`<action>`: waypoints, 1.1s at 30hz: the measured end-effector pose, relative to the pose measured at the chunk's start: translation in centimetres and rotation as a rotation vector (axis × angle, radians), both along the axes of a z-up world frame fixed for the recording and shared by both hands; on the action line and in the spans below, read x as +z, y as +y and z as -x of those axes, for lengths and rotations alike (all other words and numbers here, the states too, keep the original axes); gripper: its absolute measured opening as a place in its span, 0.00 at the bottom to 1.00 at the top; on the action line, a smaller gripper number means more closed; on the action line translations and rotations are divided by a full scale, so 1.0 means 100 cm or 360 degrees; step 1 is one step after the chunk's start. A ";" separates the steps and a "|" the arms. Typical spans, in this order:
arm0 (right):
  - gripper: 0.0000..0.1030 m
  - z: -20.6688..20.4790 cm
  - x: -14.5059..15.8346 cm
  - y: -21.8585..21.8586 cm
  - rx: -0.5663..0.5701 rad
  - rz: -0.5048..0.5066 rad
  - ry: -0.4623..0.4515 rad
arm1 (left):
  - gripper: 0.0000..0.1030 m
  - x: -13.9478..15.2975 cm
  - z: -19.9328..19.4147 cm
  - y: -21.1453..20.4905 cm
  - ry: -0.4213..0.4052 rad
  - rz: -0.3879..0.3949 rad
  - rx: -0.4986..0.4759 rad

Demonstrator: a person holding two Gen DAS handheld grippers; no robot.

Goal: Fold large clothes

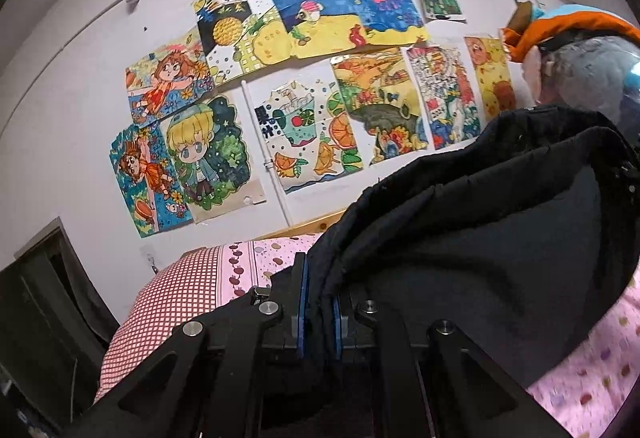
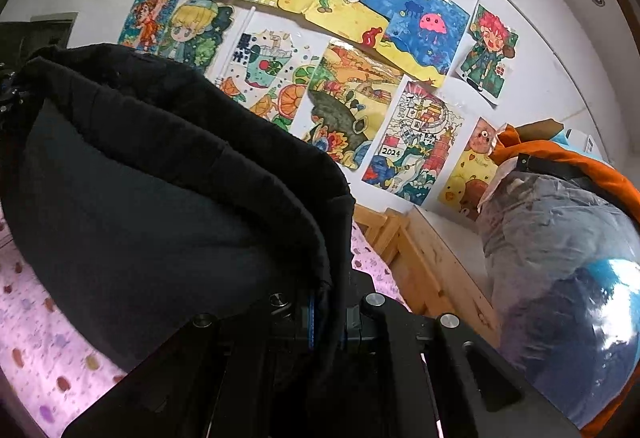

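A large black garment (image 1: pixel 480 238) is held up above the bed between both grippers. My left gripper (image 1: pixel 320 298) is shut on one edge of it, with cloth pinched between the blue pads (image 1: pixel 303 302). The garment stretches up and right from there. In the right wrist view the same black garment (image 2: pixel 160 206) hangs to the left, its doubled hem arching up. My right gripper (image 2: pixel 326 314) is shut on its other edge, and the cloth covers most of the fingers.
A bed with a pink patterned sheet (image 1: pixel 592 378) and a red checked pillow (image 1: pixel 168 298) lies below. A wooden bed frame (image 2: pixel 420 258) runs along the wall. A clear plastic bag of clothes (image 2: pixel 560 258) stands at the right. Children's drawings (image 1: pixel 320 78) cover the wall.
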State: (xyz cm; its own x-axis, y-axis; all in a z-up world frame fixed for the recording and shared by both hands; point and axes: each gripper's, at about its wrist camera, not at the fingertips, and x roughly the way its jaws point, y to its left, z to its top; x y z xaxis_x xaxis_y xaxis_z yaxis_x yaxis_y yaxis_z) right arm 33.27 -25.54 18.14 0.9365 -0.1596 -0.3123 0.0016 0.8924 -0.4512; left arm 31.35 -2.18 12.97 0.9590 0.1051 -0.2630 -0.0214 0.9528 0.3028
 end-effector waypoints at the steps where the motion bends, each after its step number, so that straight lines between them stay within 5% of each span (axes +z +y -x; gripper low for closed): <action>1: 0.07 -0.006 -0.002 0.002 -0.0010 0.0014 -0.0001 | 0.09 -0.001 -0.007 -0.001 -0.0004 0.0000 0.0011; 9: 0.07 -0.054 -0.022 0.013 -0.0033 0.0203 -0.0040 | 0.09 -0.012 -0.054 -0.007 -0.0001 -0.0076 0.0065; 33: 0.07 -0.182 -0.091 0.031 -0.0050 0.0210 0.0148 | 0.10 -0.073 -0.173 0.006 0.0188 -0.0062 0.0161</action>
